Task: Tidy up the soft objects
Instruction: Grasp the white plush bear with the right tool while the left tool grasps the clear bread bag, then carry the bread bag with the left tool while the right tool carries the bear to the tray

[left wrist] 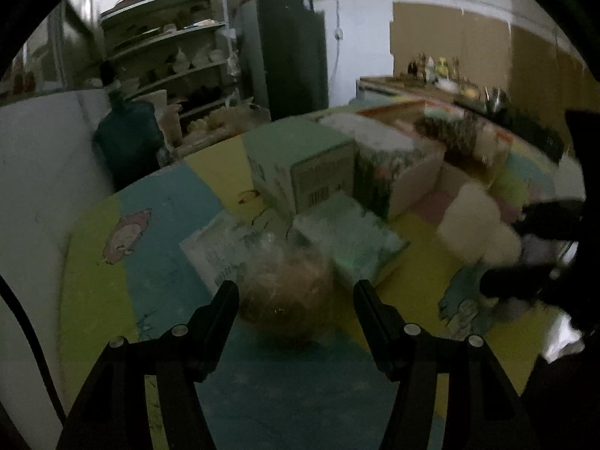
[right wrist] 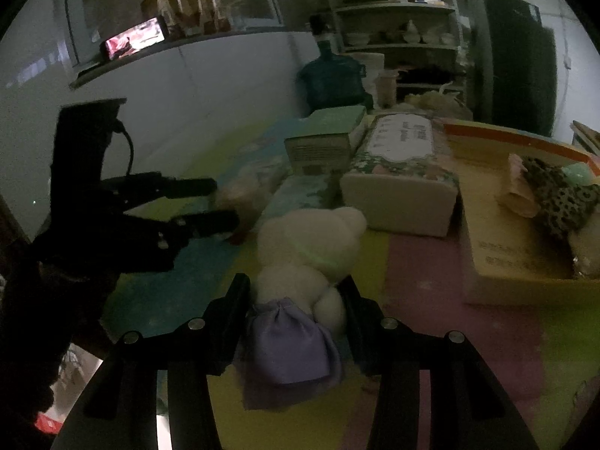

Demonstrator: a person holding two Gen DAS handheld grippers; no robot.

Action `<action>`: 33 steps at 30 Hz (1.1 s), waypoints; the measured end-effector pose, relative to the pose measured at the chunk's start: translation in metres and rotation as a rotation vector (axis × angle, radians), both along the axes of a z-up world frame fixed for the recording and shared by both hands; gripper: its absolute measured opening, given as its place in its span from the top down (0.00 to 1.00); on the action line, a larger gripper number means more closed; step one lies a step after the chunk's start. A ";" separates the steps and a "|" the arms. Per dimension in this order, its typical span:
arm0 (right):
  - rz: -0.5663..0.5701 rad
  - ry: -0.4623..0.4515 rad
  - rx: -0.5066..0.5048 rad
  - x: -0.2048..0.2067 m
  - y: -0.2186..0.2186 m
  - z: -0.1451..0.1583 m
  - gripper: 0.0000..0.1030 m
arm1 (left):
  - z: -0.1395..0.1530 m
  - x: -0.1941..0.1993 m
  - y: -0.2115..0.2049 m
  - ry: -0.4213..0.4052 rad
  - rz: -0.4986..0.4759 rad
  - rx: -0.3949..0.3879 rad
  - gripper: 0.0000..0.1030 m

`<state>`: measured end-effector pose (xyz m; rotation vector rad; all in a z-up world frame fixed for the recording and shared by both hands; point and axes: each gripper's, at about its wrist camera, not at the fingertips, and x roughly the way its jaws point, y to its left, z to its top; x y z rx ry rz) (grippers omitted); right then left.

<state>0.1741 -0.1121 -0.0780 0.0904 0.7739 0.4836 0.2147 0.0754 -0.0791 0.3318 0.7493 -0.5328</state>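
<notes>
Dim storeroom, pastel foam floor mat (left wrist: 97, 262) underfoot. Your right gripper (right wrist: 296, 300) clamps cream plush toy (right wrist: 311, 247) plus lilac pouch (right wrist: 288, 348); toy's long axis runs forward along fingers. Your left gripper (left wrist: 296, 296) gapes wide, empty, brown fuzzy ball (left wrist: 288, 300) on mat dead ahead between fingers. Cardboard box (right wrist: 513, 240) lies right-forward of your right gripper, nearer than left.
</notes>
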 end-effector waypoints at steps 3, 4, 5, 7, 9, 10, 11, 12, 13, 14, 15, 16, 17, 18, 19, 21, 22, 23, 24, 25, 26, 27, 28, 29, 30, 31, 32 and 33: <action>-0.004 0.005 0.002 0.002 0.001 -0.001 0.52 | -0.004 0.003 -0.001 0.005 -0.002 0.012 0.39; -0.005 0.006 0.003 0.002 0.001 -0.002 0.52 | -0.005 0.004 0.001 0.005 0.003 0.008 0.39; -0.005 0.006 0.002 0.001 0.001 -0.002 0.52 | -0.005 0.004 0.001 0.005 0.006 0.004 0.41; -0.007 0.006 0.002 0.001 0.001 -0.002 0.52 | -0.008 0.007 0.003 0.012 0.016 0.000 0.46; -0.010 0.007 0.001 0.001 0.000 -0.003 0.52 | -0.008 0.008 0.004 0.017 0.020 -0.004 0.48; -0.012 0.008 0.000 0.002 0.000 -0.003 0.52 | -0.007 0.007 0.005 0.014 0.019 -0.011 0.48; -0.014 0.010 0.001 0.002 0.000 -0.003 0.52 | -0.006 0.006 0.006 0.009 0.017 -0.018 0.49; -0.015 0.010 0.001 0.002 0.001 -0.003 0.52 | -0.005 0.006 0.006 0.008 0.015 -0.021 0.49; -0.016 0.010 0.001 0.001 0.000 -0.004 0.52 | -0.005 0.005 0.006 0.006 0.017 -0.022 0.49; -0.016 0.010 0.002 0.001 0.000 -0.004 0.52 | -0.005 0.004 0.006 0.004 0.019 -0.022 0.50; -0.016 0.010 0.002 0.001 0.000 -0.004 0.52 | -0.005 0.004 0.006 0.001 0.019 -0.023 0.50; -0.016 0.010 0.002 0.001 0.000 -0.004 0.52 | -0.004 0.003 0.007 -0.002 0.020 -0.027 0.50; -0.016 0.009 0.003 0.001 0.000 -0.004 0.52 | -0.003 0.001 0.007 -0.007 0.021 -0.034 0.50; -0.015 0.009 0.002 0.001 0.000 -0.004 0.52 | -0.001 -0.001 0.008 -0.010 0.022 -0.045 0.50; -0.015 0.007 0.002 0.001 0.000 -0.004 0.52 | 0.000 -0.002 0.008 -0.011 0.023 -0.054 0.50; -0.015 0.004 0.003 0.000 0.000 -0.003 0.52 | 0.002 -0.005 0.009 -0.017 0.029 -0.069 0.50; -0.015 0.003 0.004 0.000 0.000 -0.002 0.52 | 0.003 -0.007 0.009 -0.021 0.034 -0.073 0.50; -0.015 0.001 0.004 -0.001 0.001 -0.002 0.52 | 0.005 -0.010 0.010 -0.027 0.042 -0.082 0.50; -0.015 0.000 0.004 -0.001 0.001 -0.002 0.52 | 0.006 -0.011 0.010 -0.030 0.046 -0.088 0.50; -0.015 -0.002 0.004 -0.001 0.001 -0.001 0.52 | 0.007 -0.013 0.011 -0.034 0.055 -0.097 0.50; -0.015 -0.004 0.004 -0.001 0.002 -0.001 0.52 | 0.009 -0.016 0.012 -0.039 0.067 -0.108 0.50; -0.014 -0.006 0.005 -0.002 0.001 0.000 0.52 | 0.010 -0.018 0.012 -0.044 0.075 -0.116 0.50; -0.013 -0.009 0.005 -0.003 0.002 0.001 0.52 | 0.013 -0.022 0.012 -0.051 0.085 -0.131 0.50; -0.013 -0.012 0.006 -0.003 0.001 0.002 0.52 | 0.014 -0.024 0.013 -0.055 0.091 -0.141 0.50; -0.014 -0.014 0.007 -0.004 0.001 0.003 0.52 | 0.016 -0.026 0.013 -0.060 0.102 -0.152 0.50; -0.014 -0.017 0.008 -0.005 0.001 0.004 0.52 | 0.017 -0.029 0.013 -0.063 0.113 -0.161 0.50; -0.014 -0.020 0.008 -0.005 0.001 0.005 0.52 | 0.020 -0.032 0.014 -0.067 0.127 -0.176 0.50; -0.014 -0.022 0.008 -0.005 0.001 0.006 0.52 | 0.022 -0.034 0.014 -0.070 0.137 -0.188 0.50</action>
